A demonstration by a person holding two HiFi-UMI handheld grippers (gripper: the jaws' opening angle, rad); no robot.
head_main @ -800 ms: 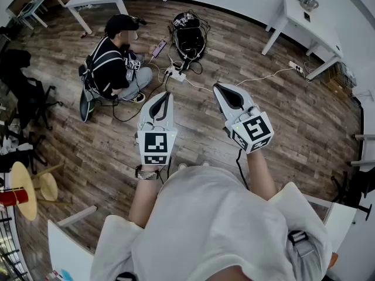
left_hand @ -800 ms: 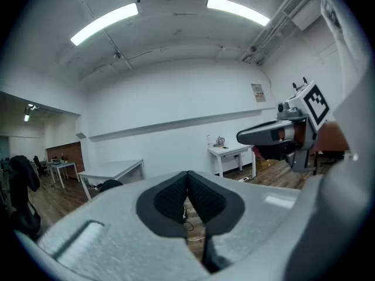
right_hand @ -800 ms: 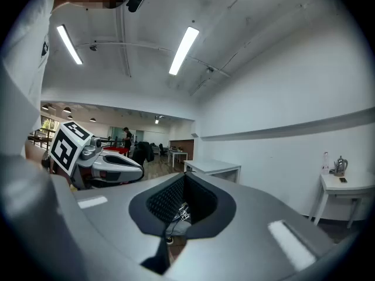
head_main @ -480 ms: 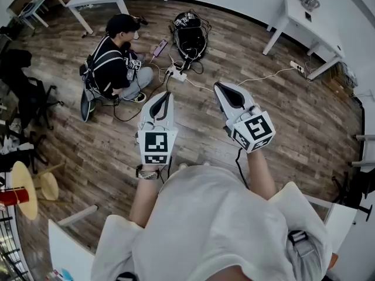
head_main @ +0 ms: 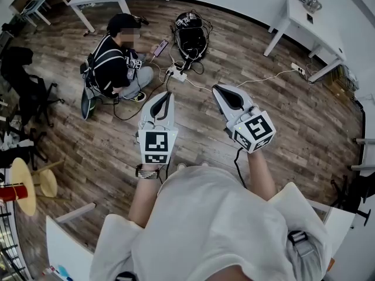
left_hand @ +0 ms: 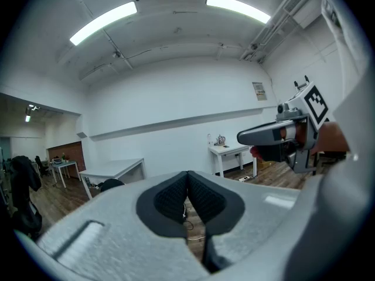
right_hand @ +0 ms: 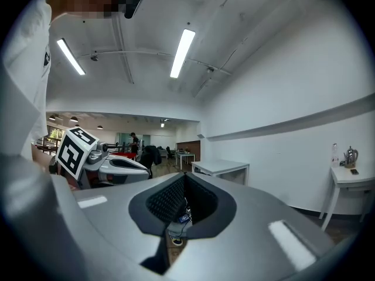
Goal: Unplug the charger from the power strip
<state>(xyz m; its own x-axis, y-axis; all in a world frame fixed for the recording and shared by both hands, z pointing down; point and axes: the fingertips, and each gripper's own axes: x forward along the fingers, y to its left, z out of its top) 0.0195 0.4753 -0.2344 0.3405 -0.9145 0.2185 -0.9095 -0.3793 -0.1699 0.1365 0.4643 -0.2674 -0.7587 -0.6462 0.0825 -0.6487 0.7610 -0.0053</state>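
task looks unstarted. the wooden floor (head_main: 281, 116) fills the head view. a seated person (head_main: 110, 66) and a black bag (head_main: 188, 37) are far ahead of the wearer. the left gripper (head_main: 168, 95) and right gripper (head_main: 218, 89) hang out in the air well above the floor, both clenched, nothing between the jaws, touching nothing. a white power strip (head_main: 175, 73) lies on the floor between the person and the bag with cables running off it, well apart from both grippers. the charger is too small to pick out, and nothing shows it pulled out. left to do: get close, grip the charger, pull it from the strip.
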